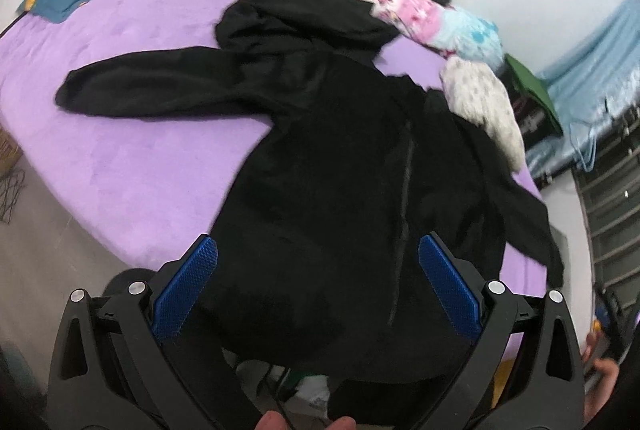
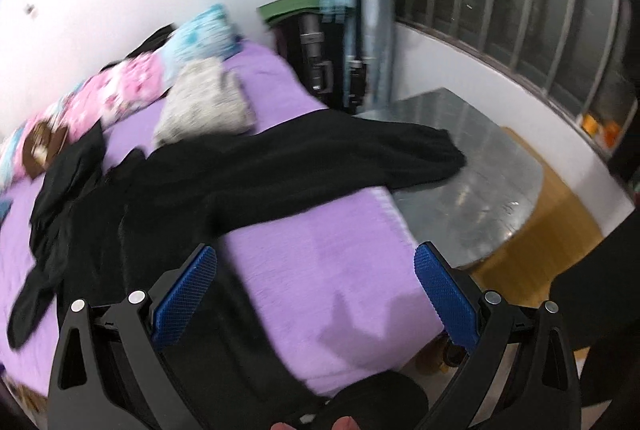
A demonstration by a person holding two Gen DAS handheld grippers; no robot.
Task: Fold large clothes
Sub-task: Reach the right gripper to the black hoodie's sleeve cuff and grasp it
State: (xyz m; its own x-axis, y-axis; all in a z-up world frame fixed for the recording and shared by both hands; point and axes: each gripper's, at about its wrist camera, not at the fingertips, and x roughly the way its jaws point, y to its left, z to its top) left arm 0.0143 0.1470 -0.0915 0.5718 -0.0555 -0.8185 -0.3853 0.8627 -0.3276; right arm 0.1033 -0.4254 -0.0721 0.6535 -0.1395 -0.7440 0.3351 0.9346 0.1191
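Through the left wrist view, the left gripper (image 1: 318, 250) is hovering released over the hem of the black hooded garment (image 1: 340, 158) spreading ahead across the purple bed (image 1: 140, 182). Through the right wrist view, the right gripper (image 2: 316, 254) is gaping empty; one sleeve (image 2: 360, 154) is trailing ahead, probably off the bed edge. Folding is just starting; next, that sleeve needs pinching and drawing inward.

Soft, even indoor light; both views smear with motion blur, edges bow heavily, and the black garment (image 1: 340, 170) swallows all detail.
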